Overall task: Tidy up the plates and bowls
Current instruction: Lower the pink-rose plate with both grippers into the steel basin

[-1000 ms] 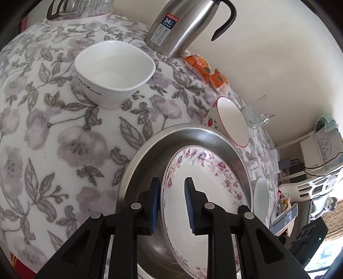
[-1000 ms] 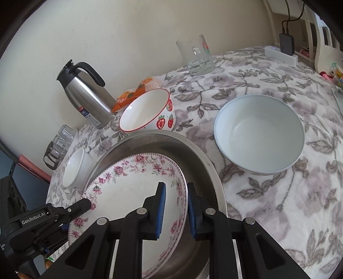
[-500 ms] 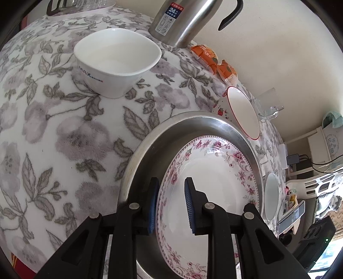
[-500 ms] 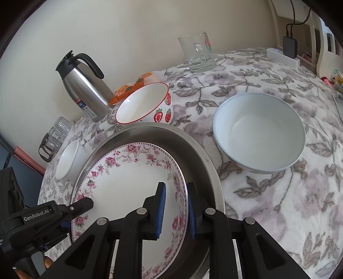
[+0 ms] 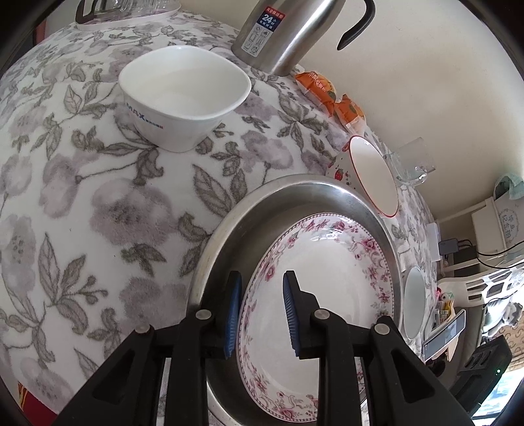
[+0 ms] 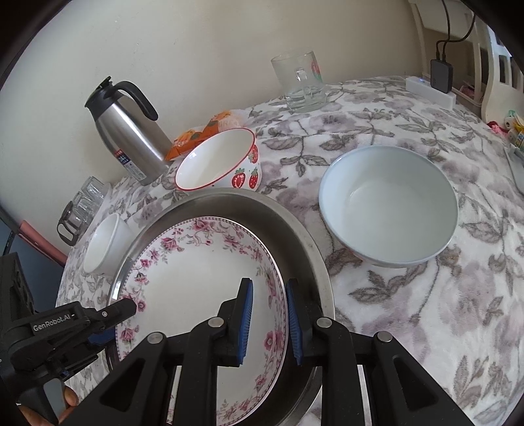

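Observation:
A floral-rimmed plate [image 5: 330, 288] [image 6: 203, 275] lies inside a round steel tray [image 5: 294, 190] [image 6: 301, 236]. My left gripper [image 5: 262, 311] straddles the plate's left rim, jaws slightly parted with gaps beside the rim. My right gripper [image 6: 268, 321] straddles the right rim the same way. The left gripper also shows in the right wrist view [image 6: 108, 314]. A square white bowl [image 5: 183, 95] [image 6: 104, 242], a strawberry bowl [image 5: 370, 177] [image 6: 219, 160] and a large pale bowl [image 6: 389, 203] [image 5: 413, 301] stand on the flowered cloth around the tray.
A steel thermos jug [image 5: 288, 29] [image 6: 127, 131] and orange snack packets [image 5: 330, 95] stand by the wall. A glass mug [image 6: 301, 82] is at the back, small glasses [image 6: 82, 206] at the left. A power strip [image 6: 429, 88] lies far right.
The plate has been lowered from a tilt to rest lower in the tray. Both grippers' jaws have widened a little around its rim.

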Demonstrator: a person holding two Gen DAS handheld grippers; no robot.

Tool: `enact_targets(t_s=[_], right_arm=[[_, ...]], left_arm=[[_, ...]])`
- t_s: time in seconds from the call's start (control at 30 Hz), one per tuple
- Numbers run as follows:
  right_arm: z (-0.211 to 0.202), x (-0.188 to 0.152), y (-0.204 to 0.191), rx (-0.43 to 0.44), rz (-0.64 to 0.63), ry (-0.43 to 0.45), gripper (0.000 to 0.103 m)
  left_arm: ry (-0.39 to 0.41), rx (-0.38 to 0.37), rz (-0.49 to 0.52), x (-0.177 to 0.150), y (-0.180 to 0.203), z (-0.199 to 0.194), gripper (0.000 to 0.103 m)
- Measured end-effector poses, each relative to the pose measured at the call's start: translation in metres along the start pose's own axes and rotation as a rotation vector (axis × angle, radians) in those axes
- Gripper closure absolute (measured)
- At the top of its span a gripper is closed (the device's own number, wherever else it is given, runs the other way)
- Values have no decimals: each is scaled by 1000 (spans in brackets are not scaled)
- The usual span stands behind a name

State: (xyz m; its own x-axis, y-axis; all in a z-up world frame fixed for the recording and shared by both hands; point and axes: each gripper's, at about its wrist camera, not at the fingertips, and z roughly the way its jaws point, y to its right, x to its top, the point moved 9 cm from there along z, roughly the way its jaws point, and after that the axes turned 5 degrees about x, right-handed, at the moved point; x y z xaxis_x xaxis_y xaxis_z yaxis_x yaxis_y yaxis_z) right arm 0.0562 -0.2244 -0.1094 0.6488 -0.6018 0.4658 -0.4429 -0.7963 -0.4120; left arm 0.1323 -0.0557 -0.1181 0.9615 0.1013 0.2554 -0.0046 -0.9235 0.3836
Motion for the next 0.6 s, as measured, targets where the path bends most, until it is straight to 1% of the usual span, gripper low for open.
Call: enact_targets(t_s=[0.17,0.4,0.6], right_arm=[[0,0,0,1,2,2,79],[-10,4,-1,9,0,31,80],[-17,7,0,19,6,45,80]], left_arm=[[15,5,7,3,1,-5,78],[24,10,12,5,2,-10,78],[45,10,24,6,5,-19,75]])
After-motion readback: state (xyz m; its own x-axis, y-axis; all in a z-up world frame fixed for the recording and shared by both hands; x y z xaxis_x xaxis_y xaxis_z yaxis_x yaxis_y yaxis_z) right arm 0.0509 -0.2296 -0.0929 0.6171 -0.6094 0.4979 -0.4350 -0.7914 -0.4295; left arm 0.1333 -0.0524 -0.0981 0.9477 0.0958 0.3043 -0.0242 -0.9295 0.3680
